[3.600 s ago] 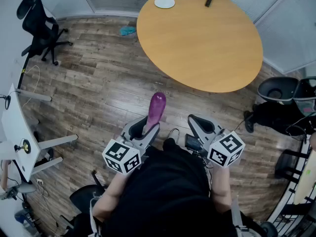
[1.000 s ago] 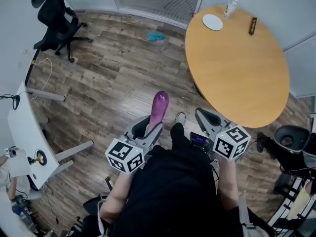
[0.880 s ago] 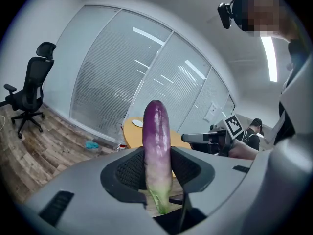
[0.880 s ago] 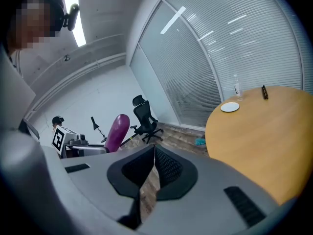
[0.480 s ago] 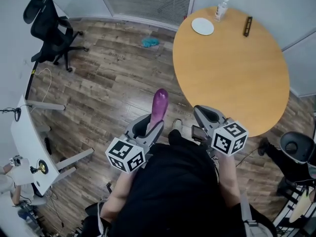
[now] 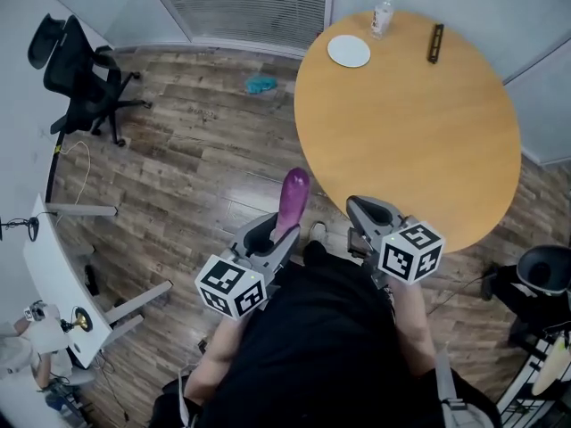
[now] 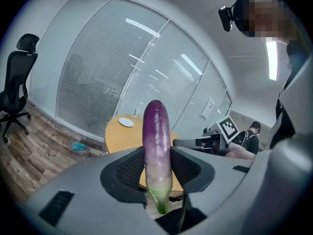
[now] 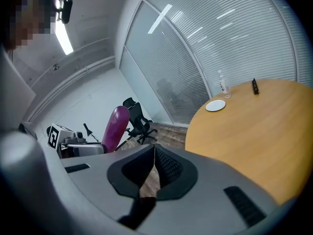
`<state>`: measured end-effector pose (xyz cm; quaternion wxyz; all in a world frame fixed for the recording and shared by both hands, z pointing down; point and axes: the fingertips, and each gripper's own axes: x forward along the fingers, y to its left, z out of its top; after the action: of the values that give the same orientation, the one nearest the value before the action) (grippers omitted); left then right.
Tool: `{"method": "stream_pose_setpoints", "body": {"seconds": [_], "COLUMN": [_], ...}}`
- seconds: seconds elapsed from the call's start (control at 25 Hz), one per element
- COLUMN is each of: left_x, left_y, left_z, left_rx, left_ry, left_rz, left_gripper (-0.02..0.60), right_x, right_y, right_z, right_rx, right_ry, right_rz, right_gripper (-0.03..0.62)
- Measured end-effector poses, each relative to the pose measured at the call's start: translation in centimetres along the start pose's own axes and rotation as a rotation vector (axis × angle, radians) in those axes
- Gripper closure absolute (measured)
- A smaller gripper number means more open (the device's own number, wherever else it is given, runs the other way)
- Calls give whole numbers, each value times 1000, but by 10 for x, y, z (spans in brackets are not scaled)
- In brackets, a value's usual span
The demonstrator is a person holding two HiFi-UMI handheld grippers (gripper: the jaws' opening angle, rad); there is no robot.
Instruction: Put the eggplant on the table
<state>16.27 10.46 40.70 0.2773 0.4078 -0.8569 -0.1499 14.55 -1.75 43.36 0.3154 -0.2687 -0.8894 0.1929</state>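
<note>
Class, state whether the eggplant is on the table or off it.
Off. The eggplant is clamped near its stem end in the left tool, in the air short of the table.

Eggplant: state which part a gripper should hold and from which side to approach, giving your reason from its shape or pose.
Coming from the stem end, grip the eggplant across its pale lower body, jaws on its two long sides, as the left gripper does. It is long and round, so a crosswise grip probably holds steadiest.
</note>
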Motion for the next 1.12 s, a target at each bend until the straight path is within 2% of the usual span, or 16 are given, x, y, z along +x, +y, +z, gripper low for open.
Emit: {"method": "stream_pose_setpoints", "body": {"seconds": [0.16, 0.48, 0.72, 0.92, 1.12], "left_x": [12, 28, 41, 42, 42], "left_y": [13, 57, 110, 160, 201], "left_z": [5, 30, 75, 114, 136], "left_rx": [-29, -4, 57, 105, 140], "left_ry": [1, 69, 128, 166, 222], "left_rz": [-18, -123, -229, -309, -389], "left_gripper": [403, 403, 403, 403, 403], "right_x": [9, 44, 85, 129, 159], "right_y": [-4, -6, -3, 22, 32], "right_z": [6, 32, 62, 91, 103], "right_rx": [4, 65, 116, 135, 190], "right_ry": [8, -54, -123, -193, -244], "right_rz": [-17, -119, -232, -296, -393], "right_gripper": [576, 576, 576, 576, 576]}}
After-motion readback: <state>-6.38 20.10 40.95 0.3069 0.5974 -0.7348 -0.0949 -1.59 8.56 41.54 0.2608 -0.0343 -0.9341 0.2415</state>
